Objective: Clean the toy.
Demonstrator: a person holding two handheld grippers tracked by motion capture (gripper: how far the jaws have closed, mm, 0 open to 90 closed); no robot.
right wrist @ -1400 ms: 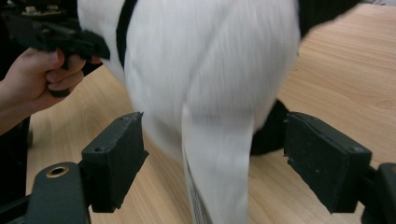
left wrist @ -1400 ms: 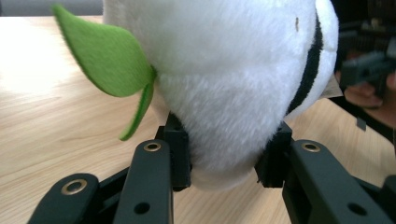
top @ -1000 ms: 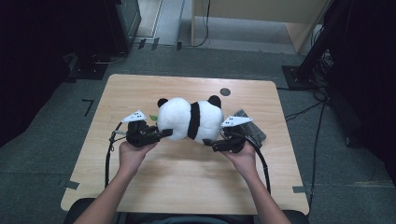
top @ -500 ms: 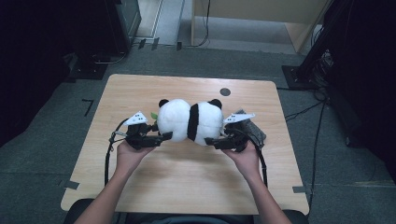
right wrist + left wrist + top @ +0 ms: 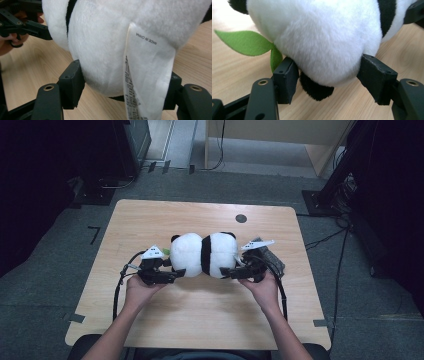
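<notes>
A black-and-white panda plush (image 5: 205, 255) lies across the middle of the wooden table (image 5: 200, 320). A green felt leaf (image 5: 244, 42) sticks out at its head end. My left gripper (image 5: 176, 267) is at that end. Its jaws have just been opening, and the head (image 5: 324, 37) sits between its pads (image 5: 285, 77), which only brush the fur. My right gripper (image 5: 231, 269) holds the other end. Its jaws have just eased open a little, but the pads (image 5: 72, 80) still dent the white rear (image 5: 105, 37). A white care tag (image 5: 147, 75) hangs over the far pad.
A dark grey object (image 5: 270, 257) lies on the table just behind my right gripper. A small black disc (image 5: 241, 218) sits near the table's far edge. Bare wood stretches in front of and behind the plush.
My left gripper was shut beside the panda's head. Its jaws have spread and now stand around the head. The right gripper has stayed at the rear end.
</notes>
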